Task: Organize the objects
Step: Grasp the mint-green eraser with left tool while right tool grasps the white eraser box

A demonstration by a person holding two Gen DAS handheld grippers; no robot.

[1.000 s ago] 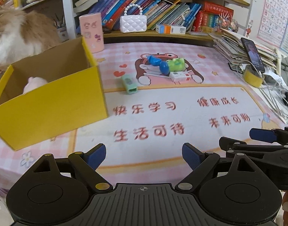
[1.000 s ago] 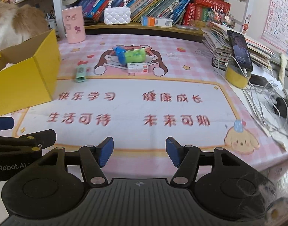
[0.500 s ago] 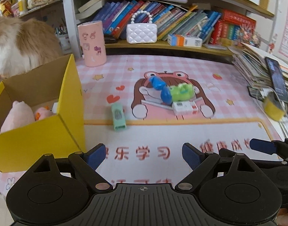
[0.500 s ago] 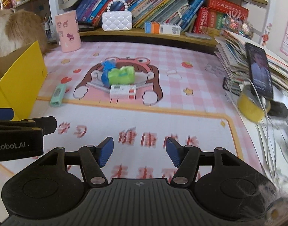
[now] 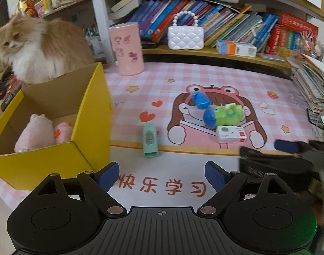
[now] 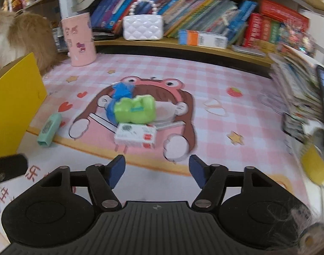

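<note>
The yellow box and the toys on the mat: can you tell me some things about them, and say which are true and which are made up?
1. The yellow box has pink plush toys inside. True.
2. The green frog toy is in the box. False: it lies on the mat, by the small white box.
3. The mint green stapler lies on the mat between the yellow box and the frog. True.
4. The right tool grips the white box. False: it is empty, its jaws just opening.
5. The left tool is open and empty. True.
</note>
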